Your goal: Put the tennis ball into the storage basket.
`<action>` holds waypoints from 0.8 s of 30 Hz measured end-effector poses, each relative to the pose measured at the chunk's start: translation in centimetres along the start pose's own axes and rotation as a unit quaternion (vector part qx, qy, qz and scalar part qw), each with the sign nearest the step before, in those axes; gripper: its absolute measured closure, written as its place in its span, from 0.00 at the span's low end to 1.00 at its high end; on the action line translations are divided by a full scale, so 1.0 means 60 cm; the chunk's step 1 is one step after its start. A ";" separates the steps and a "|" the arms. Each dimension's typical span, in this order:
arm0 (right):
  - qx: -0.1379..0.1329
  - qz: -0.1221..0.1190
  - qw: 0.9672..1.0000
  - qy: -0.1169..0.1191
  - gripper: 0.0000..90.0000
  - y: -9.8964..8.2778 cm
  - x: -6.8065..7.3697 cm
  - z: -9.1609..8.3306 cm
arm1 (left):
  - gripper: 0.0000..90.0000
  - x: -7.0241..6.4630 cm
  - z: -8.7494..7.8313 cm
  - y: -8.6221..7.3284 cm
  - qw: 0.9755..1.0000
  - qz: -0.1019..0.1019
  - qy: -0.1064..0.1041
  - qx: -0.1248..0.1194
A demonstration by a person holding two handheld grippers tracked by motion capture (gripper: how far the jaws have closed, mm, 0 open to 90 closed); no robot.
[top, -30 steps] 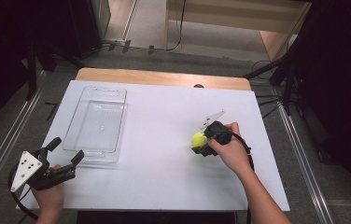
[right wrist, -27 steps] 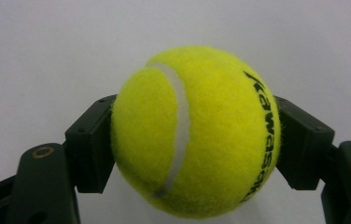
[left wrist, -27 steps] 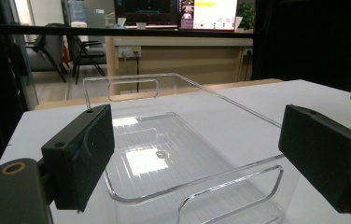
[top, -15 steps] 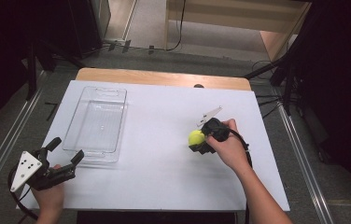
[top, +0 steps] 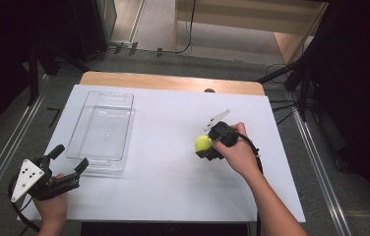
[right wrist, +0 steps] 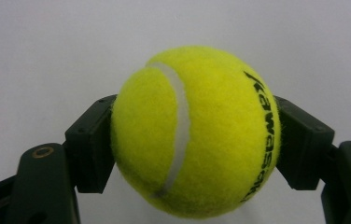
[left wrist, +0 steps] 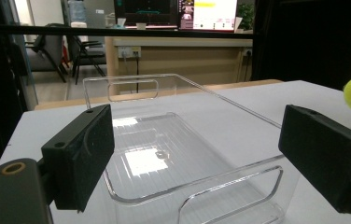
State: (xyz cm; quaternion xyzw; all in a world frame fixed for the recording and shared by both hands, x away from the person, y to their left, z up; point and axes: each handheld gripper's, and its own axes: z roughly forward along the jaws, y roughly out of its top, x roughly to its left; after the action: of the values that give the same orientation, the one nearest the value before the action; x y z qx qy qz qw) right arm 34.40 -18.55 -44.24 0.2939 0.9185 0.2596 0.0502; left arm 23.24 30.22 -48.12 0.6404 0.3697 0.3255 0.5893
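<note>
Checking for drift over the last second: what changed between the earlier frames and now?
The right claw and the tennis ball shut in it crept slightly toward the clear tray. Nothing was grabbed or released. The left claw stayed open at the tray's near end; the tray did not move.

Two black handheld grippers, each with a pair of blocky, rectangular jaws. The left gripper [top: 68, 163] carries a grey three-cornered plate [top: 27, 175] dotted with small dark holes, and a black cable loops from its rear. Brass-coloured inserts sit in its matte black jaw arms, with small screw holes in the pads. The right gripper [top: 207, 145] trails a black cable across the person's bare forearm; both arms are sleeveless in frame.
</note>
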 end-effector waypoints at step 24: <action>-0.001 -0.018 1.000 0.005 0.27 0.042 0.012 0.003 | 0.12 0.000 0.000 0.000 1.000 0.000 -0.001 -0.001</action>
State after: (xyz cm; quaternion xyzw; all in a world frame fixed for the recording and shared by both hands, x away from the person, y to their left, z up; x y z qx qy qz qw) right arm 35.15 -16.33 -43.06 0.2760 0.9235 0.2614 0.0507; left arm 23.25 30.24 -48.11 0.6404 0.3689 0.3255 0.5898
